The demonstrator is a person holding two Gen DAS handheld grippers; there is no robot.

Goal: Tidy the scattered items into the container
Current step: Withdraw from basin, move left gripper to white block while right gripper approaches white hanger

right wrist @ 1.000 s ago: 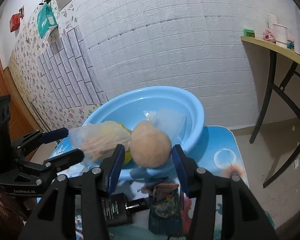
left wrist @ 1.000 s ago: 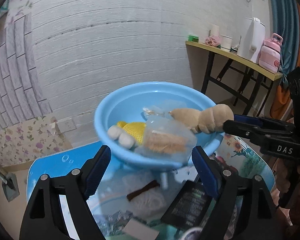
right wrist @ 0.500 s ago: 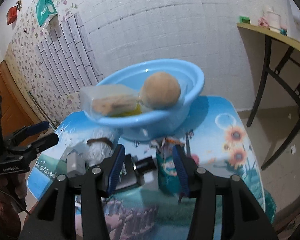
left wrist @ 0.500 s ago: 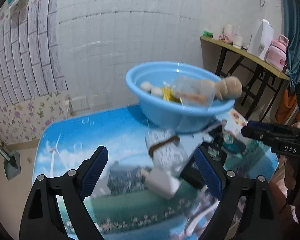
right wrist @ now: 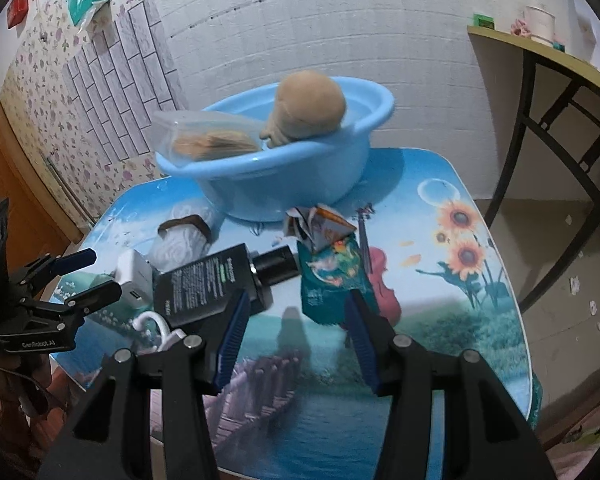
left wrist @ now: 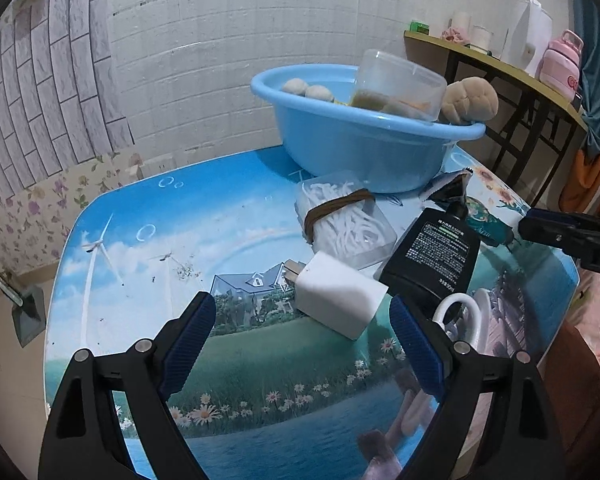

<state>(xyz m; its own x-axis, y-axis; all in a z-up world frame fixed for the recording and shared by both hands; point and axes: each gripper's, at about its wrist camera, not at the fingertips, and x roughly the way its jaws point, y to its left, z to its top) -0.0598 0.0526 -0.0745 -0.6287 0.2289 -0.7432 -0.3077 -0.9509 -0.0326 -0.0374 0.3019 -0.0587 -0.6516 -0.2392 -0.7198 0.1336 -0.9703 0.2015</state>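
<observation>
The blue basin [left wrist: 364, 152] [right wrist: 284, 184] stands at the table's far side. It holds a clear plastic tub [left wrist: 400, 76] [right wrist: 204, 132], a tan plush toy [left wrist: 468, 100] [right wrist: 312, 108] and two pale balls [left wrist: 308, 90]. My left gripper [left wrist: 300, 320] is open low over the table, with a white charger block [left wrist: 340, 300] [right wrist: 134, 272] just ahead of its right finger. My right gripper [right wrist: 296, 312] is open and holds nothing. A black bottle [right wrist: 208, 284] [left wrist: 436, 256] lies just beyond its left finger, a teal snack packet [right wrist: 332, 276] beyond its right finger.
A banded pack of white cord [left wrist: 344, 220] [right wrist: 188, 236] lies in front of the basin. A white hook [left wrist: 460, 312] [right wrist: 156, 324] sits by the bottle. The printed table [left wrist: 160, 240] is bare on its left half. A side desk [left wrist: 500, 60] stands at the right.
Both grippers have drawn back from over the basin and sunk toward the table. The clear tub and the plush, earlier between the fingers, now rest in the basin.
</observation>
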